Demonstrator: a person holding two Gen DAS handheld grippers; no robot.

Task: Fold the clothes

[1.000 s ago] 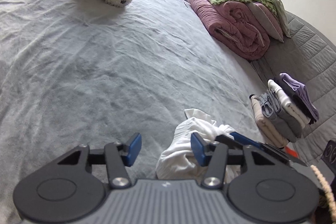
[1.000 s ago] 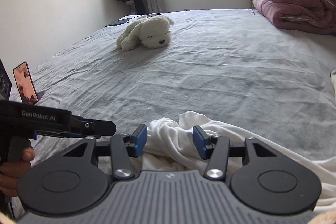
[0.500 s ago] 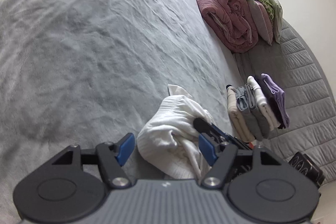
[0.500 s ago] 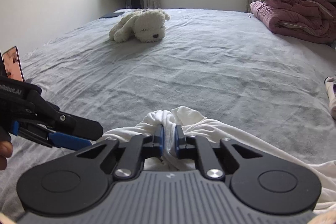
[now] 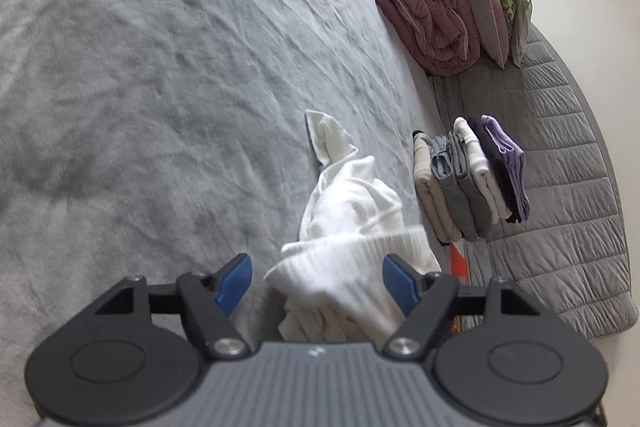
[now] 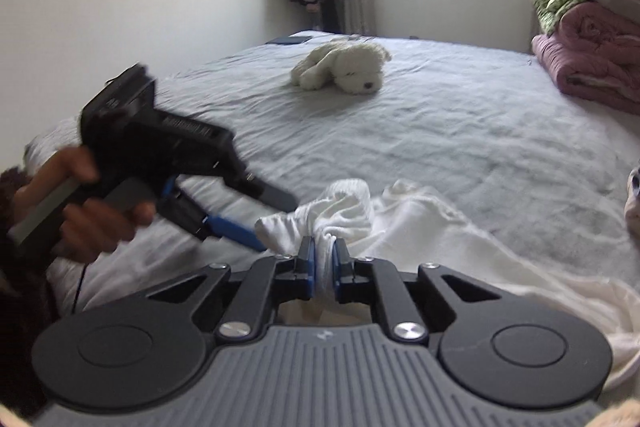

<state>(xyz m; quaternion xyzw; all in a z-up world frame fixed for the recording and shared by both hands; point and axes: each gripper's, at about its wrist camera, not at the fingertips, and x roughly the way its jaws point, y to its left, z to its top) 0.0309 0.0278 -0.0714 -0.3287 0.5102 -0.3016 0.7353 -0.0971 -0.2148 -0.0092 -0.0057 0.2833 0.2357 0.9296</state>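
Grey bed [image 5: 160, 67] fills both views, with a plush dog [image 6: 344, 67] far up it and rolled quilts [image 5: 432, 7] at the side. Near its edge lies a white garment [image 5: 352, 211], bunched and twisted, not flat; a stack [image 5: 472, 179] of folded clothes stands just beside it.

On the right gripper [image 6: 324, 263] the fingers are pinched narrow on a gathered ridge of the garment. On the left gripper [image 5: 316, 281] the fingers stand wide, with a ribbed white hem between them but not clamped.

Risks, as I judge them: the right pinch holds a thick wad, probably several layers, so lifting may drag the whole bundle up knotted instead of opening it. If the left fingers close where they are, they may catch a fold instead of a true edge, and the spread would come out skewed. Both views are blurred by motion, so a hurried close could miss the hem altogether. A wide swing could also knock the stack.
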